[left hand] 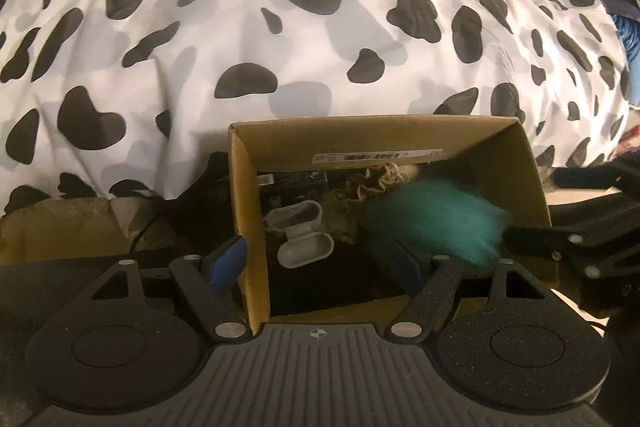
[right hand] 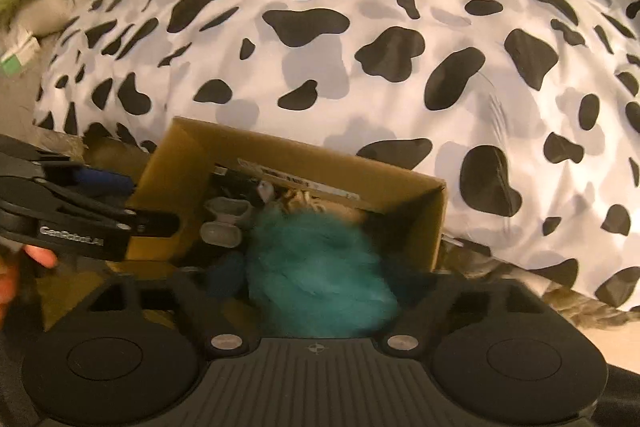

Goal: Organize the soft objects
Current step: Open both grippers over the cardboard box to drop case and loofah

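The fluffy teal ball is inside the cardboard box, between the right gripper jaws; whether they squeeze it I cannot tell. The left gripper is wide open over the box wall. A curly tan toy is already inside. Nothing soft shows left outside.

A teal fluffy toy is seen blurred between the jaws of the right gripper, over the open cardboard box. Grey cases are seen inside at 10 o'clock from the toy. The left gripper is placed at the box's 9 o'clock wall. A cow-print duvet is spread beyond.
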### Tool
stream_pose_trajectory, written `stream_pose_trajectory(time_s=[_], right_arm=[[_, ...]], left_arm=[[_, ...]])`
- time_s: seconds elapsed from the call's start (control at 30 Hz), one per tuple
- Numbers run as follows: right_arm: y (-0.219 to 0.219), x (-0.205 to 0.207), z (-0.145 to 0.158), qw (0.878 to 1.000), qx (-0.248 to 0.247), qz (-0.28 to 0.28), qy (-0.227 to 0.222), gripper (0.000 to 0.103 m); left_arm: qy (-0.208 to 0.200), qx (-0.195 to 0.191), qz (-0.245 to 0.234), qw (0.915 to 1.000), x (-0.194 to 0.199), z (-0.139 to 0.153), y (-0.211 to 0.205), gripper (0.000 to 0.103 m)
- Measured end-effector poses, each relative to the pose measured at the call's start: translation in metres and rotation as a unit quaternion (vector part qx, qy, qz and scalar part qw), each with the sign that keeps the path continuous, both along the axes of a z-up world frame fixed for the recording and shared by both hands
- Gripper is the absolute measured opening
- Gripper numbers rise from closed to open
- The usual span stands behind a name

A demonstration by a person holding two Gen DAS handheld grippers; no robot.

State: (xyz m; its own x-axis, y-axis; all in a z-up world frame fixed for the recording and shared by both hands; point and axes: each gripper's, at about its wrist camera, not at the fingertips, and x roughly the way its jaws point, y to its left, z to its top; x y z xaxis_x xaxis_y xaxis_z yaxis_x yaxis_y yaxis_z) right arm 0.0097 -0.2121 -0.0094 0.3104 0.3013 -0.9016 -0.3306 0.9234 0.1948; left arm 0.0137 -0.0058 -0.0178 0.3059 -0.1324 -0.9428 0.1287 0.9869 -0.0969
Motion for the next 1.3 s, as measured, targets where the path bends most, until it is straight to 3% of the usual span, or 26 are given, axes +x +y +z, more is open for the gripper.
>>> stream_pose_trajectory(time_s=[0.07,0.27,0.47,0.83,1.3], right_arm=[[-0.001,0.000,0.002,1.000,-0.006,-0.007,-0.008,0.103],[-0.002,0.000,0.001,0.999,-0.038,-0.028,-0.008,0.103],[0.001,-0.007,-0.003,0.997,-0.067,-0.035,0.001,0.103],[0.006,-0.009,-0.010,0.994,-0.105,-0.033,0.010,0.103],[0.007,-0.009,-0.011,0.993,-0.113,-0.030,0.013,0.103]], left_arm=[[-0.003,0.000,0.000,1.0000,-0.002,0.001,0.000,0.077],[-0.005,0.011,0.006,0.9999,-0.008,0.001,-0.001,0.077],[0.003,0.034,0.012,0.9993,-0.013,-0.005,-0.001,0.099],[0.023,0.073,0.042,0.9962,-0.011,-0.014,0.006,0.099],[0.002,0.099,0.028,0.9947,-0.010,-0.008,-0.001,0.099]])
